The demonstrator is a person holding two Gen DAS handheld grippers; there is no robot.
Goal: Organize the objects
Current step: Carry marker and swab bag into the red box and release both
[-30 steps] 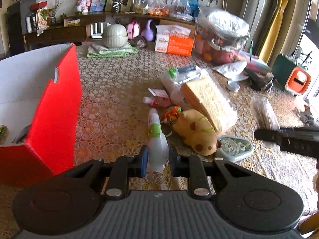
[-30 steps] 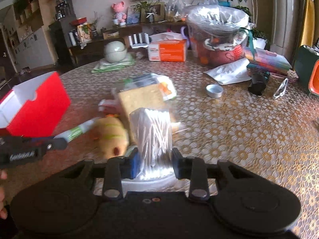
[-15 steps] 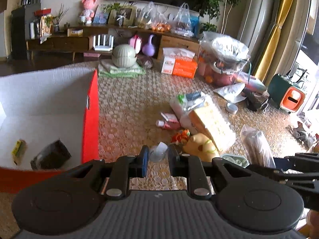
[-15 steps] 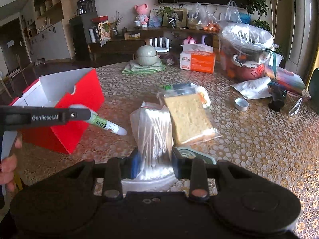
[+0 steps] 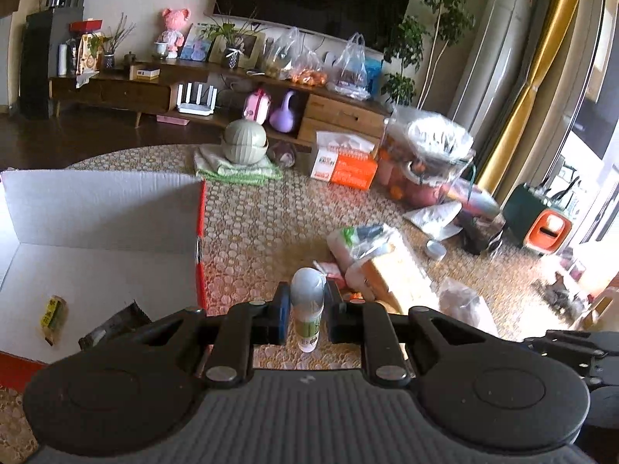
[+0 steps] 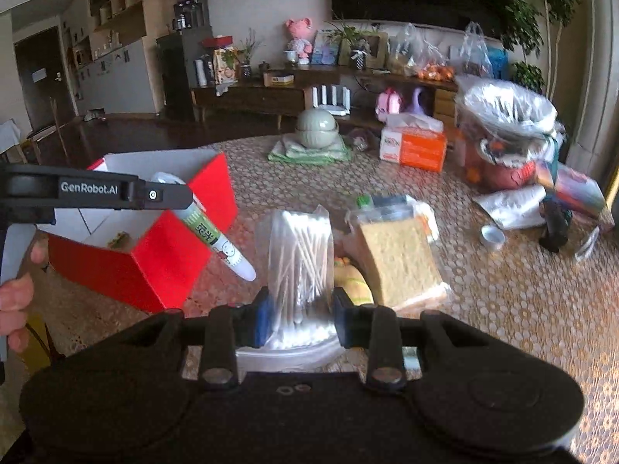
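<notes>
My left gripper (image 5: 305, 319) is shut on a white tube with a green label (image 5: 306, 311) and holds it in the air beside the open red box (image 5: 199, 232). The same tube (image 6: 214, 237) hangs tilted over the box's near corner (image 6: 170, 259) in the right wrist view. My right gripper (image 6: 300, 323) is shut on a clear bag of cotton swabs (image 6: 300, 255), lifted above the table. The box holds a small yellow packet (image 5: 52, 315) and a dark wrapper (image 5: 116, 326).
A bagged bread slice (image 6: 398, 259), a yellow plush toy (image 6: 350, 276) and small packets (image 5: 359, 243) lie mid-table. An orange tissue box (image 6: 416, 147), a green bowl on cloths (image 6: 315, 129), a plastic-covered basket (image 6: 506, 131) and a small metal cup (image 6: 491, 236) stand farther back.
Both grippers have risen higher with their loads. The left gripper with the tube has moved left to the red box's edge; the right has lifted the swab bag off the table.
</notes>
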